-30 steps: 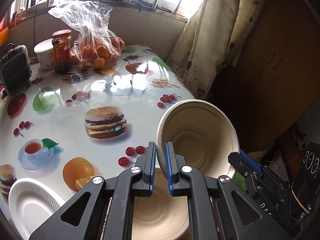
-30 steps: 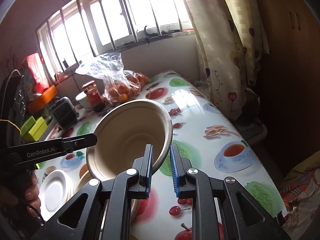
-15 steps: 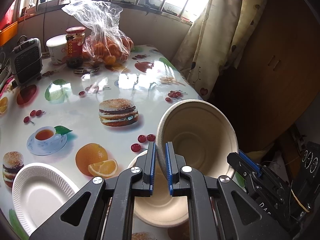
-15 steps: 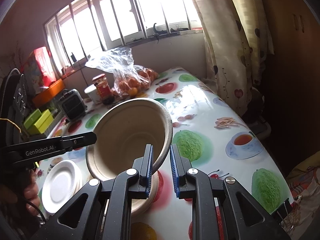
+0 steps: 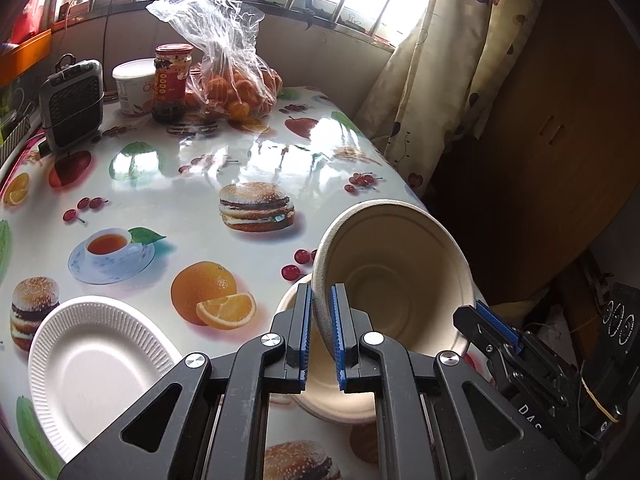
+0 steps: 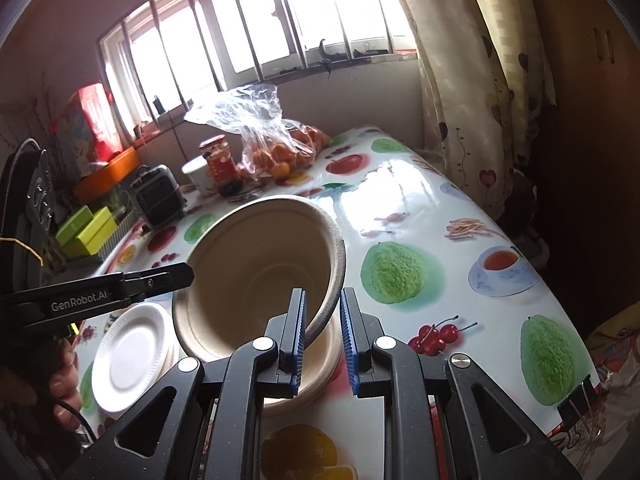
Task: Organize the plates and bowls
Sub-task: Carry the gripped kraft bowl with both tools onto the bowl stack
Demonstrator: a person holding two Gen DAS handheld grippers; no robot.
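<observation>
Nearest the camera, the left gripper (image 5: 321, 328) is clenched on the near-left rim of a tan paper bowl (image 5: 396, 276), its blue pads pressing the wall from both sides. The right gripper (image 6: 322, 332) grasps the opposite rim of the same bowl (image 6: 256, 268): its left pad lies against the inside of the wall, while its right pad stands a little apart from the outside. Carried between the two, the bowl is tipped steeply on edge with its mouth toward the cameras, raised above a second tan bowl (image 5: 340, 396) that rests on the table (image 5: 168, 184) just below it. Left of that lower bowl, near the table's front edge, lies a white ridged paper plate (image 5: 92, 364); in the right wrist view it looks like the top of a small stack (image 6: 132, 356), though the layers are hard to tell apart. A hand (image 6: 60, 376) grips the left gripper's handle at the left. At the far end stand a small grey heater (image 5: 72, 104), a white tub (image 5: 132, 84), a red-lidded jar (image 5: 171, 76) and a clear bag of oranges (image 5: 232, 80), below the barred window (image 6: 256, 32).
</observation>
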